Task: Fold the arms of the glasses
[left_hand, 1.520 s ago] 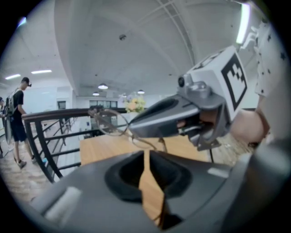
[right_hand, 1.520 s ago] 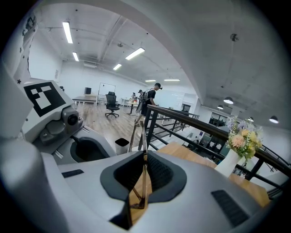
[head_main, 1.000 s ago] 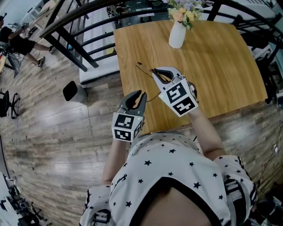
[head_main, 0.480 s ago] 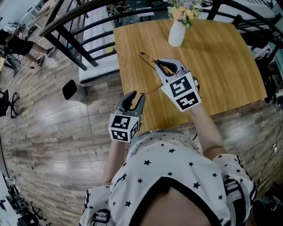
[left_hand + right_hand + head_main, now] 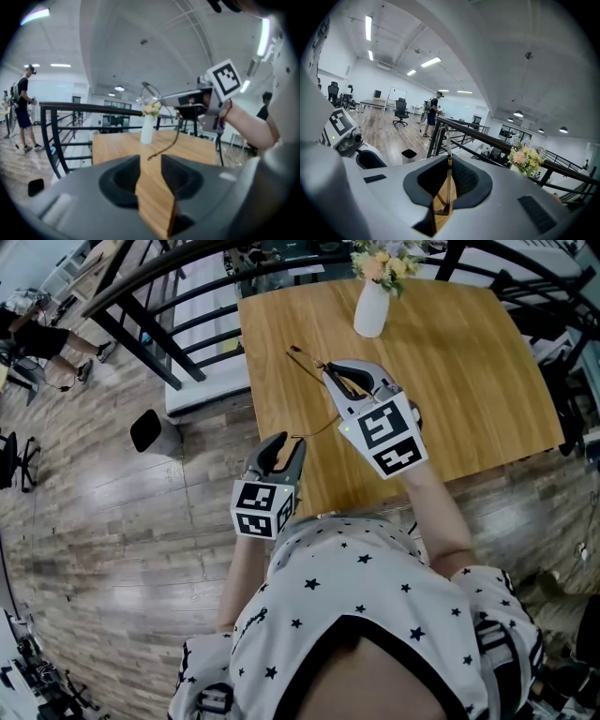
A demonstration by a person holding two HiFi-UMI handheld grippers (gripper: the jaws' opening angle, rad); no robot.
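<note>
Since a second ago the left gripper (image 5: pixel 281 448) has had its jaws opening; they now stand apart with nothing between them; the glasses (image 5: pixel 306 358) have lifted a little, clear of the table (image 5: pixel 469 362), clamped in the closed right gripper (image 5: pixel 349 382); one arm (image 5: pixel 174 136) dangles loose just ahead of the left jaws; best to catch it near the tip, swing it gently toward the lenses, and hold the right grip steady.

Left gripper (image 5: pixel 289 444) held low and near the body, jaws just opened wide with nothing between them; right gripper (image 5: pixel 339 376) extended further forward, jaws clamped on the glasses (image 5: pixel 302 356).
</note>
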